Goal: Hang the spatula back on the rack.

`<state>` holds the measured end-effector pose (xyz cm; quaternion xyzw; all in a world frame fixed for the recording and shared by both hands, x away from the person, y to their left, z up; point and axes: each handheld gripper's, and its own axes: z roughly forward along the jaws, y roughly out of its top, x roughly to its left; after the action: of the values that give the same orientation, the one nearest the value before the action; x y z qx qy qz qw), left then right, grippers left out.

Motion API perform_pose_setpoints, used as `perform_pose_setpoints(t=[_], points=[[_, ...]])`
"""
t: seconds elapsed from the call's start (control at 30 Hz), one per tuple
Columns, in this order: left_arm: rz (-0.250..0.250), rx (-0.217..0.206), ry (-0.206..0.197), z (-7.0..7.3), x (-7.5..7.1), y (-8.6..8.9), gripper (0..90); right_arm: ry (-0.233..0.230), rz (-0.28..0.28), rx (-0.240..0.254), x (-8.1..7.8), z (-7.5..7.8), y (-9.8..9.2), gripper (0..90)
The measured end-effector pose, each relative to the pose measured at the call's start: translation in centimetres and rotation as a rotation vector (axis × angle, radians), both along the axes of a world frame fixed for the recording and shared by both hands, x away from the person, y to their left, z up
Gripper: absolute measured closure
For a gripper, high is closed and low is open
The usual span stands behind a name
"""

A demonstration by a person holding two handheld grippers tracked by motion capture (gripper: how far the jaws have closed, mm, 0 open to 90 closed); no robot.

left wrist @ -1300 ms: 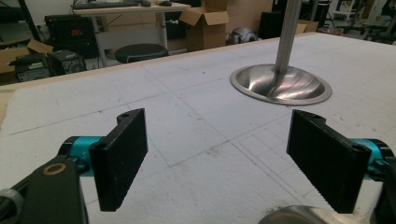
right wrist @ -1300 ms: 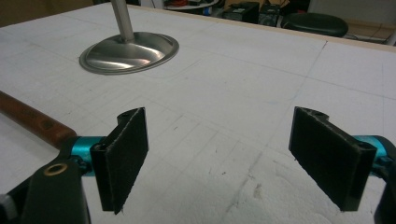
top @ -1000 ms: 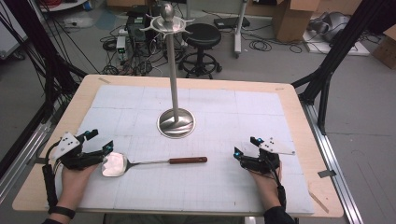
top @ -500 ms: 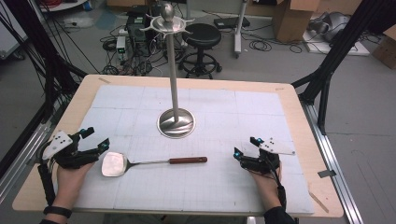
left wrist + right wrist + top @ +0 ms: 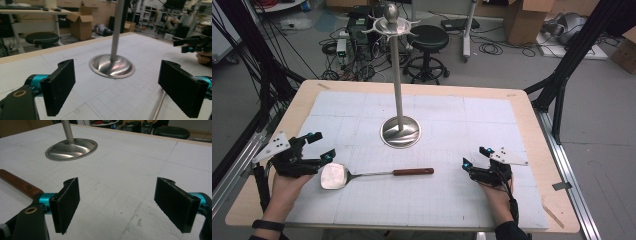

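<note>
Left gripper (image 5: 324, 150): jaws wide, just been opening, nothing between; at the near left. Spatula (image 5: 362, 175): flat on the mat just right of it. Right gripper (image 5: 472, 159): jaws apart, empty, near right. Stand (image 5: 400, 131): beyond, centre.

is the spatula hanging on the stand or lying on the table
Lying flat on the table: the spatula rests in front of the stand, between the two grippers, held by neither.
</note>
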<state>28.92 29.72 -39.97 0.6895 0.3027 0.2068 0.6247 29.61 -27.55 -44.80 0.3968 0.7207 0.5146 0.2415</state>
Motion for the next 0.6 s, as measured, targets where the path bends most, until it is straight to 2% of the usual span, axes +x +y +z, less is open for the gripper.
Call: perform_pose_setpoints(t=[0.03, 0.07, 0.13, 0.37, 0.5, 0.6], points=[[-0.029, 0.033, -0.001, 0.4, 0.0, -0.7, 14.7, 0.000, 0.000, 0.000, 0.0, 0.0, 0.0, 19.9], [-0.029, 0.033, -0.001, 0.4, 0.0, -0.7, 14.6, 0.000, 0.000, 0.000, 0.0, 0.0, 0.0, 19.9], [-0.062, 0.052, -0.005, 0.8, 0.1, -1.6, 14.7, -0.003, 0.001, -0.002, 0.0, 0.0, 0.0, 19.9], [-0.157, 0.180, -0.006, 1.5, 0.4, -4.5, 14.5, -0.002, 0.000, -0.007, 0.0, 0.0, 0.0, 20.1], [-0.224, 0.289, 0.022, 1.4, 0.7, -6.5, 14.4, -0.002, 0.001, -0.004, 0.0, 0.0, 0.0, 20.1], [-0.271, 0.341, 0.042, 1.2, 0.8, -7.8, 14.4, -0.002, 0.001, -0.005, 0.0, 0.0, 0.1, 20.2]])
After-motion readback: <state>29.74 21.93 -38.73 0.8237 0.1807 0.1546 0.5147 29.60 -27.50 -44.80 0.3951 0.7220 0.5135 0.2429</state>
